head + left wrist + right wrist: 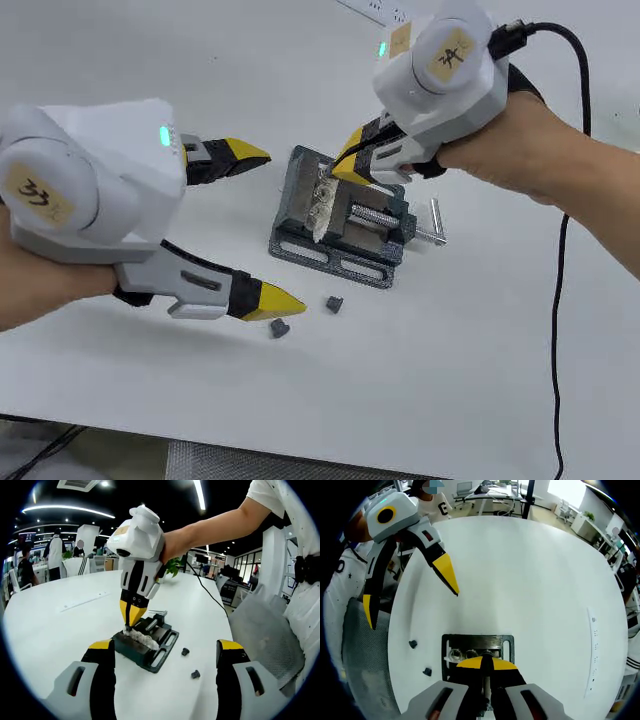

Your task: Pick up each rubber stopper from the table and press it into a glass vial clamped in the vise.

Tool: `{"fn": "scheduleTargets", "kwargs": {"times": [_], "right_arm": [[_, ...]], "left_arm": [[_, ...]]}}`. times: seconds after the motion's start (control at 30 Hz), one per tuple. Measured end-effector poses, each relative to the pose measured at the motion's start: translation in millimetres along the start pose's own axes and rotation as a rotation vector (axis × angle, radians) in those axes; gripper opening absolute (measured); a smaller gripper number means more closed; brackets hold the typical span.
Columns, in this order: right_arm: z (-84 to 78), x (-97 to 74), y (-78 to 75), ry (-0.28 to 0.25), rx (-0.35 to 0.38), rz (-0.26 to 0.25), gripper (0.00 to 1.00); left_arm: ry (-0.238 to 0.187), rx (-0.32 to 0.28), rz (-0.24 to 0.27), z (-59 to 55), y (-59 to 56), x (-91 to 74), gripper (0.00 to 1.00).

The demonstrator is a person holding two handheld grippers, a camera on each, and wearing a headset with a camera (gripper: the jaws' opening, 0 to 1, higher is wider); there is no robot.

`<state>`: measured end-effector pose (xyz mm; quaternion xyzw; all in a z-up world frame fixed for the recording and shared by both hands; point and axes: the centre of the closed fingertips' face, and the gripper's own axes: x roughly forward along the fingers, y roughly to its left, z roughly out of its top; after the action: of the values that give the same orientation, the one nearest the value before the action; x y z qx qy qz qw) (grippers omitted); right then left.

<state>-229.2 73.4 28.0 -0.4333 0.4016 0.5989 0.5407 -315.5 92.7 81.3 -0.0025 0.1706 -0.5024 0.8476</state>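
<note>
Your left gripper [285, 228] hangs wide open, two rubber stoppers [279, 328] just beside its lower tip, while your right gripper [337, 176], pinched together, noses down at the vials [322, 203] in the vise [372, 268].
</note>
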Motion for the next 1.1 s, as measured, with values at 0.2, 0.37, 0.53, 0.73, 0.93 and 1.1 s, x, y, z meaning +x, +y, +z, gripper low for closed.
{"fn": "scheduleTargets", "kwargs": {"times": [0.2, 0.37, 0.53, 0.73, 0.93, 1.1], "right_arm": [[-1.0, -0.3, 0.9, 0.01, -0.001, 0.002, 0.0], [-1.6, -0.1, 0.5, 0.015, 0.005, 0.012, 0.0], [-0.2, 1.4, 1.8, 0.037, -0.014, 0.014, 0.0], [0.1, 2.4, 0.8, 0.058, -0.018, 0.027, 0.0], [-0.3, 2.9, 2.3, 0.065, -0.033, 0.019, 0.0], [-1.6, 2.9, 1.4, 0.054, -0.025, 0.009, 0.0]], "left_arm": [[-0.004, -0.001, 0.001, 0.2, 1.2, -0.1, 0.82], [-0.007, 0.001, -0.001, 0.9, 0.9, 0.5, 0.82], [-0.009, 0.001, 0.002, 0.7, 2.2, 0.2, 0.82], [-0.013, -0.002, 0.008, 1.0, 3.4, -1.5, 0.82], [-0.017, -0.004, 0.016, 1.2, 5.2, -3.2, 0.82], [-0.018, -0.004, 0.016, 2.8, 4.3, -2.5, 0.81]]}}
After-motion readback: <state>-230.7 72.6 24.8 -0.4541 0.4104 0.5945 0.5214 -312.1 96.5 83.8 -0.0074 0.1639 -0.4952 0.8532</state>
